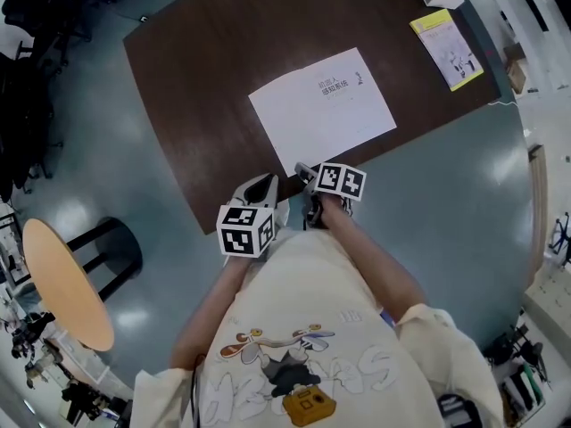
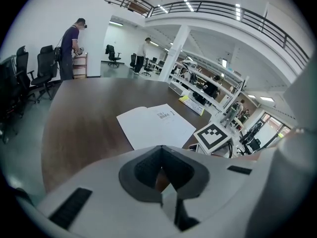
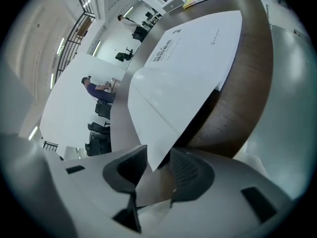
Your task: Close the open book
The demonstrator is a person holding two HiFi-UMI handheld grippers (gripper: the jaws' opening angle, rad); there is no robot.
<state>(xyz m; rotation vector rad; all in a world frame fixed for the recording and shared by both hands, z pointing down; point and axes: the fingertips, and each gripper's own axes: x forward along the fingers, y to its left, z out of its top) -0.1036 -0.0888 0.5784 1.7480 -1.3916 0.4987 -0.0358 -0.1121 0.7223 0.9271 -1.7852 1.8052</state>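
Book [image 3: 190, 58] corner between parted right tool [image 3: 158, 167]; left tool [image 2: 161, 171] closed.

Open-plan office or lab hall. Mezzanine railing [image 2: 213, 8] runs overhead, with strip lights [image 2: 188, 5] in ceiling and white column [image 2: 177, 51] mid-floor. Black office chairs [image 2: 27, 71] line left side. Person [image 2: 69, 46] stands at small cabinet [image 2: 79, 66]; second person [image 2: 143, 48] stands farther back among desks. Benches [image 2: 205, 88] at right are crowded with equipment. Large dark table [image 1: 196, 78] stands on grey-blue floor [image 1: 446, 212]; round wooden table [image 1: 62, 283] and black stool [image 1: 125, 239] are nearby.
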